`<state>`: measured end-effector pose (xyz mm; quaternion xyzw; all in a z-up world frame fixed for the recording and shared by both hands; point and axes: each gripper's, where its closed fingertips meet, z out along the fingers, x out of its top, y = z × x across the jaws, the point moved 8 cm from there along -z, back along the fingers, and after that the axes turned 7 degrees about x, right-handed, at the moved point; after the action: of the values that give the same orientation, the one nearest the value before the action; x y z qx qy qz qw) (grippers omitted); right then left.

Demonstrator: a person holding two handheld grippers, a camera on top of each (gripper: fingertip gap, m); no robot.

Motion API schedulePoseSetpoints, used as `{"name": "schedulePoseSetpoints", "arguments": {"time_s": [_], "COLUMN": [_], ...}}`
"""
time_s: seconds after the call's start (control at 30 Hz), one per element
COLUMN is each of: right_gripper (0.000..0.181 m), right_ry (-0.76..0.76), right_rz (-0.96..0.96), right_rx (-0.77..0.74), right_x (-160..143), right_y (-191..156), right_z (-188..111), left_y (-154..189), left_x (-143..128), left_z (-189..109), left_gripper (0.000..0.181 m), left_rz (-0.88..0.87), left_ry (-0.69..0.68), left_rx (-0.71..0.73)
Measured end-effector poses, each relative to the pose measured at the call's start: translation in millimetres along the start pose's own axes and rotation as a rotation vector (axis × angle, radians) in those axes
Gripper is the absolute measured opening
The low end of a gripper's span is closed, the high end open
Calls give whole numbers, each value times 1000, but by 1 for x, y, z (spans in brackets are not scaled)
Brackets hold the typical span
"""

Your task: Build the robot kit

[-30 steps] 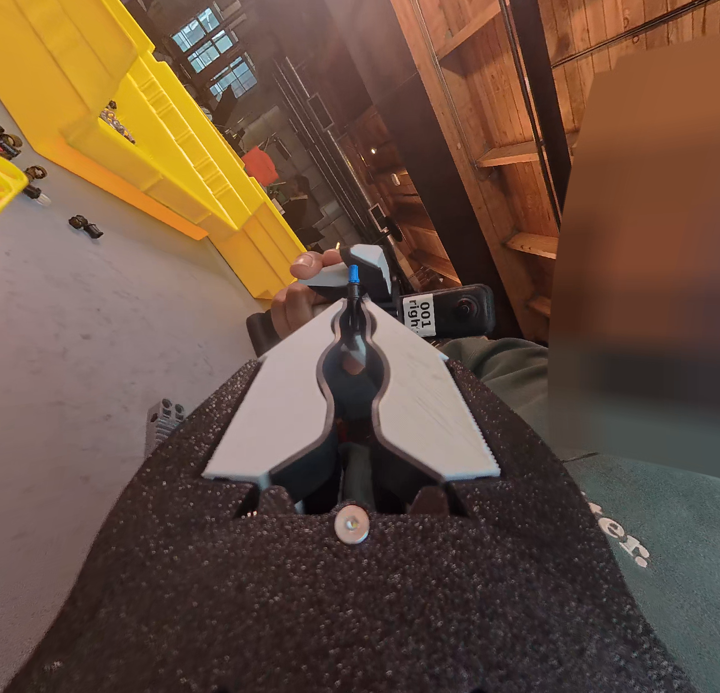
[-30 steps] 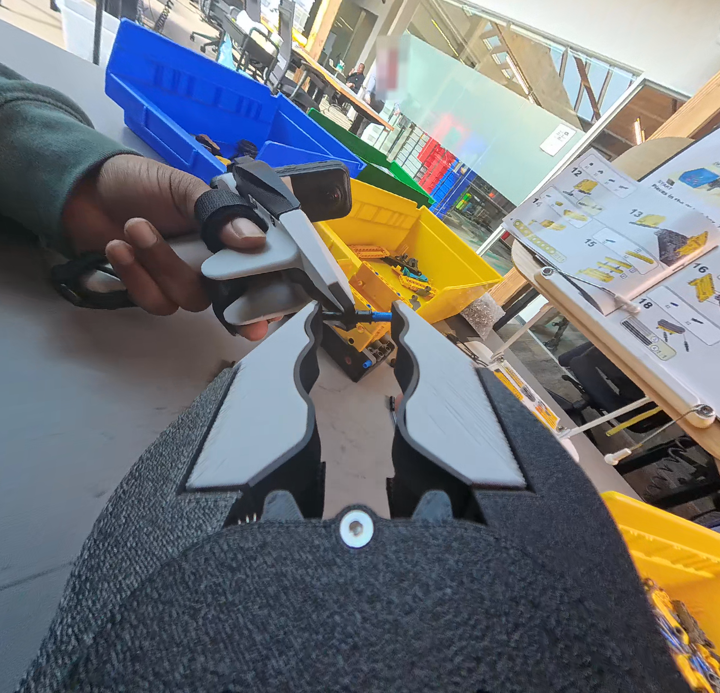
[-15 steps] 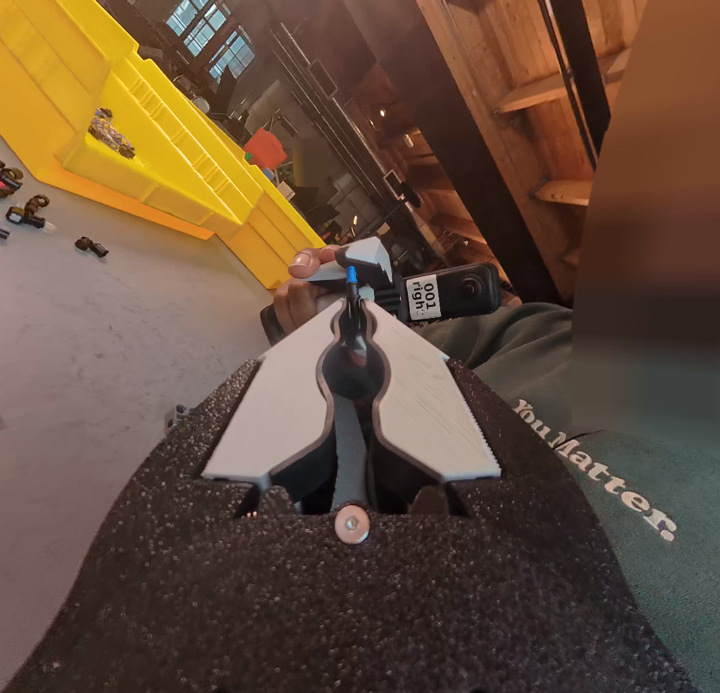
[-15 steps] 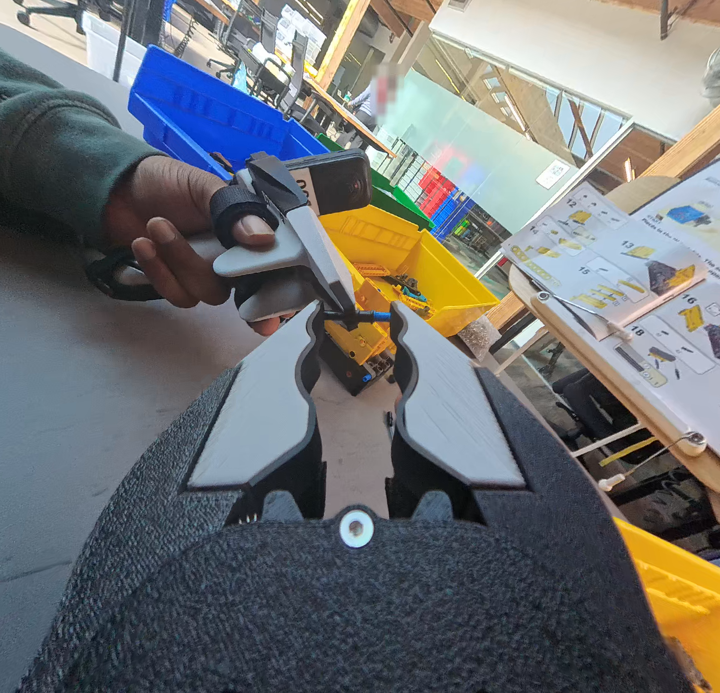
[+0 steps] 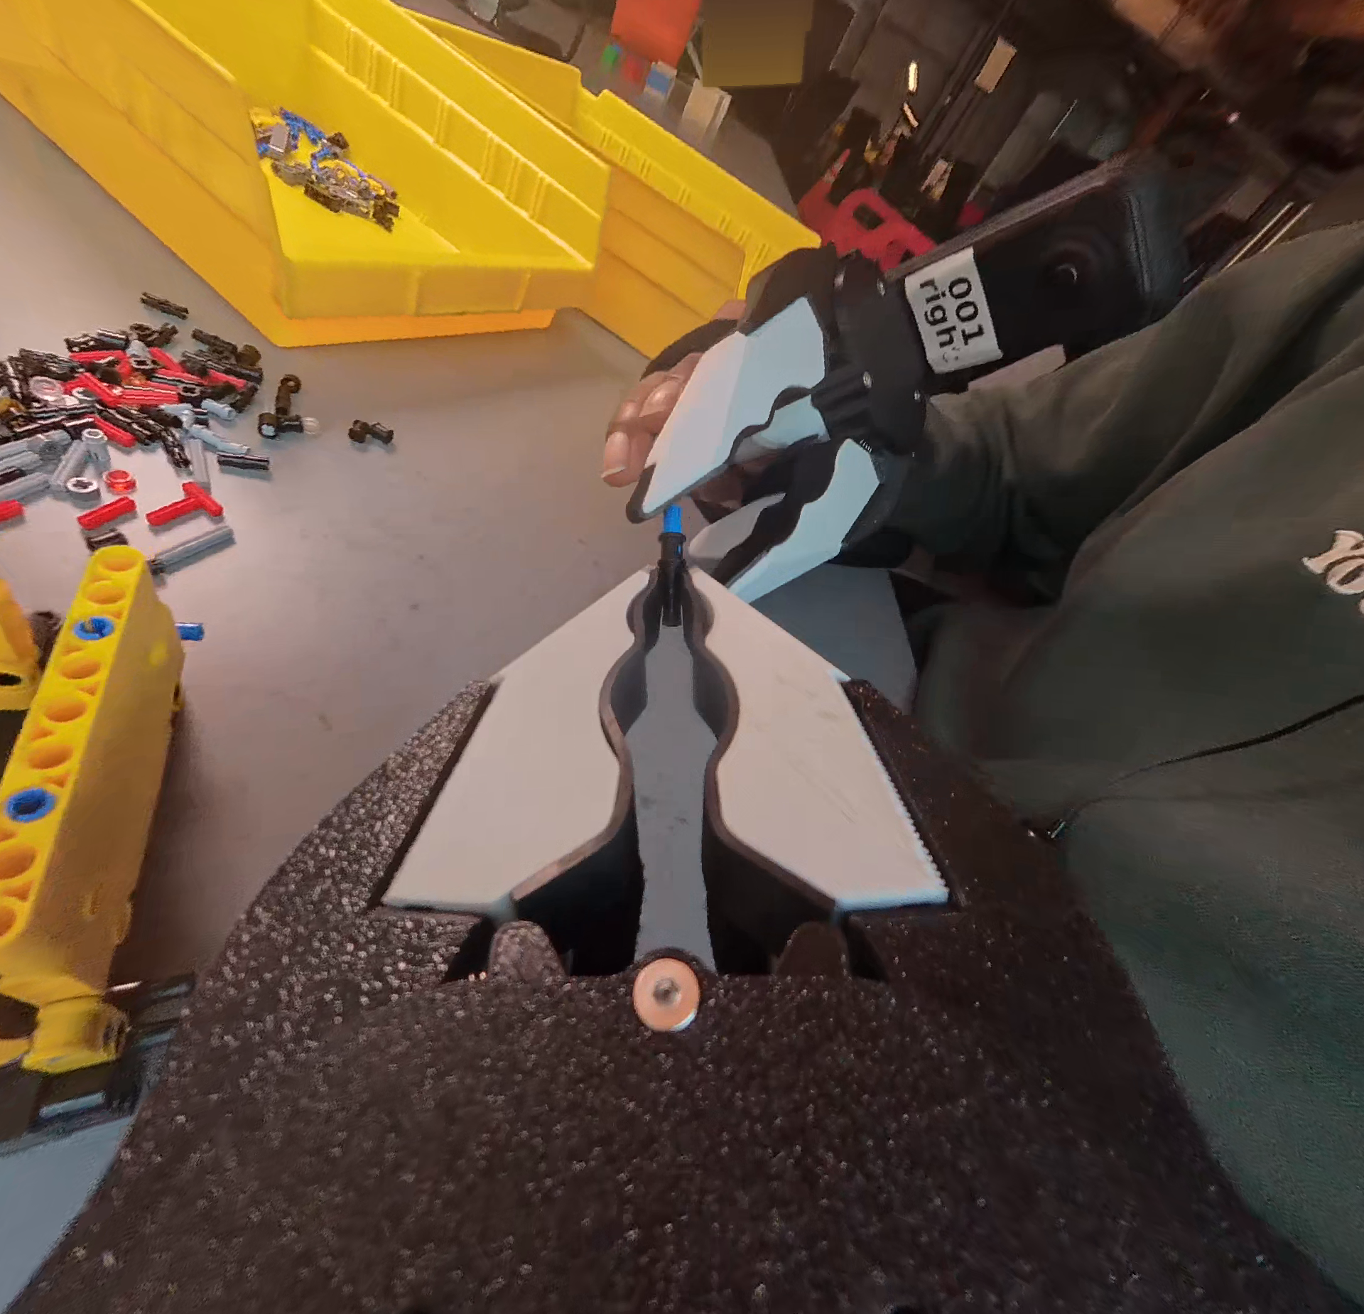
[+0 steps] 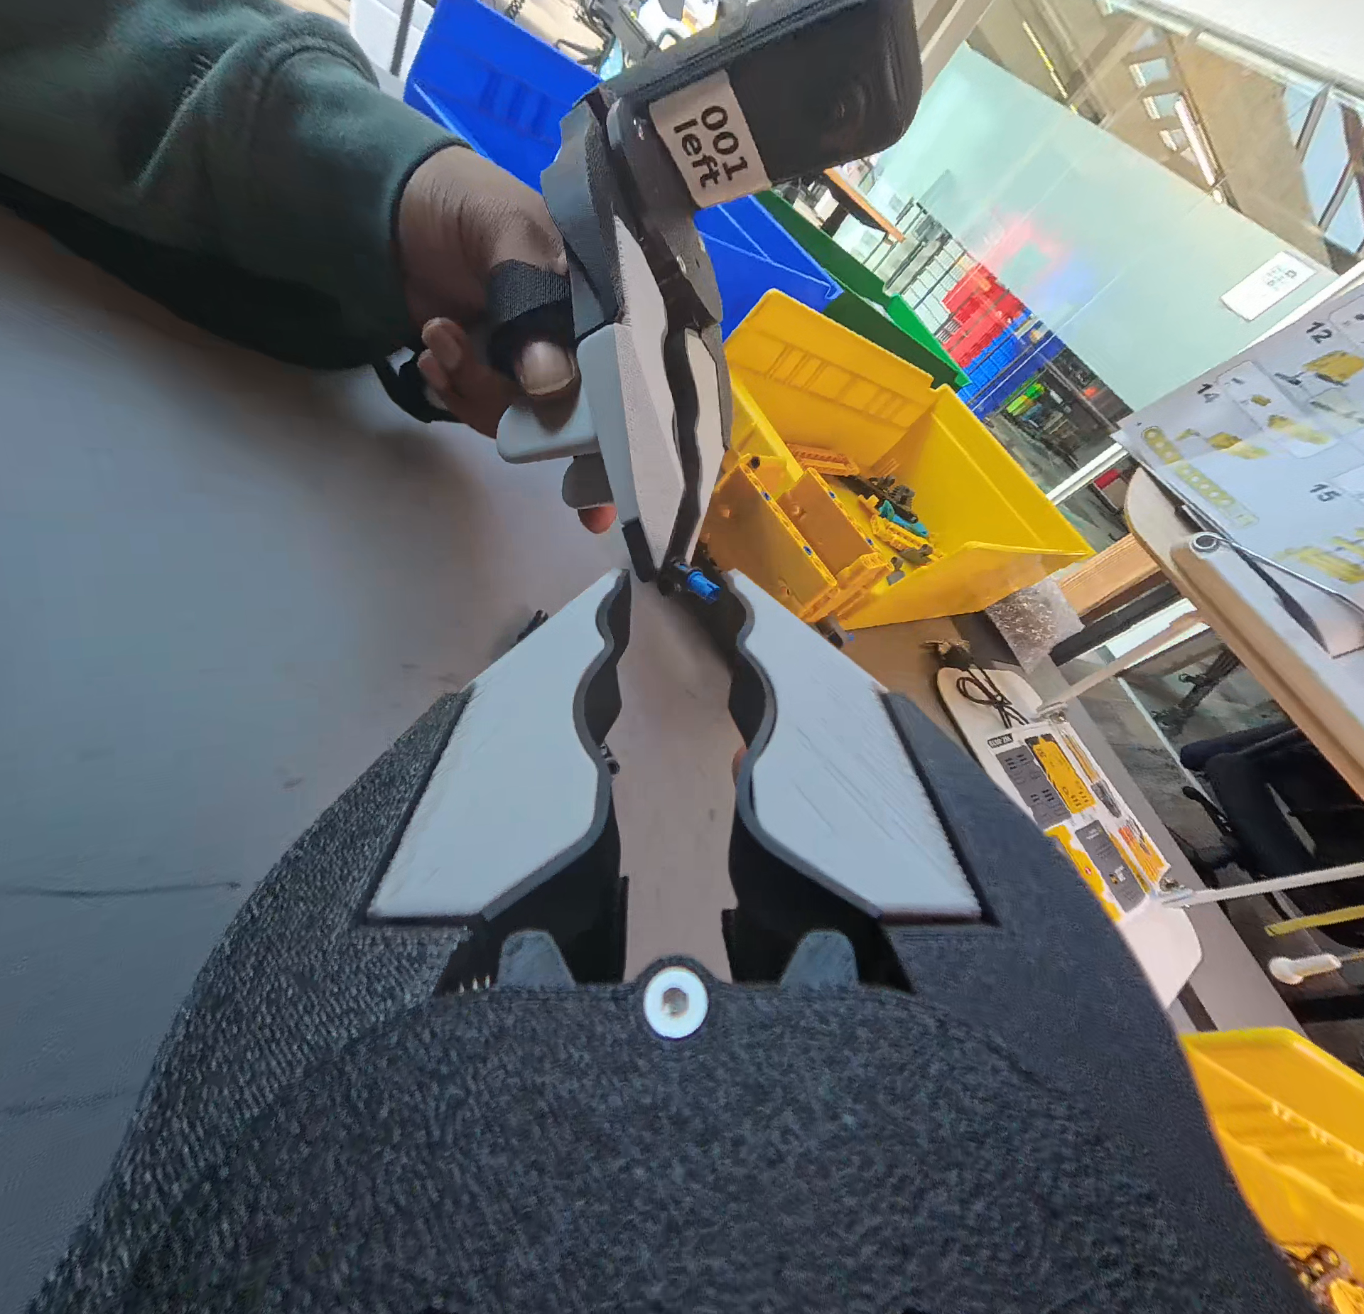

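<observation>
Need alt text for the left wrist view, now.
Left gripper, jaws shut on a black-and-blue pin, points it at the open right gripper. Loose parts and yellow bins lie on the grey table behind.

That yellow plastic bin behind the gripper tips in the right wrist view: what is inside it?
The yellow plastic bin holds a small loose heap of yellow, black and teal building-toy pieces. The yellow beam assembly in front covers its near corner, so anything there is hidden.

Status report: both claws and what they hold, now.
Left claw shut on a small black-and-blue peg. Right claw open, its tips either side of the peg's blue end. Nothing between them; yellow brick model off to the left.
</observation>
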<state>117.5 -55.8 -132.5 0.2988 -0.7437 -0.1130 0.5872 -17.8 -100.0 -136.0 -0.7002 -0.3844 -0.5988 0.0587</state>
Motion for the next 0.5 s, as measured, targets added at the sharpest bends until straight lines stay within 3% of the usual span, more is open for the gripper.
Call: {"name": "schedulePoseSetpoints", "arguments": {"time_s": [0.13,0.17,0.5], "right_gripper": [18,8,6], "right_ry": [-34,-49,1], "right_rz": [11,9,103], "right_rx": [48,37,83], "right_x": [-5,-7,-6], "right_y": [-1,0,3], "right_z": [-2,-2,-8], "left_y": [0,-1,-2], "left_x": [-4,-5,-4], "left_z": [3,3,2], "left_gripper": [3,4,4], "left_rz": [22,12,-85], "left_ry": [-49,-54,-3], "left_rx": [18,14,-63]}}
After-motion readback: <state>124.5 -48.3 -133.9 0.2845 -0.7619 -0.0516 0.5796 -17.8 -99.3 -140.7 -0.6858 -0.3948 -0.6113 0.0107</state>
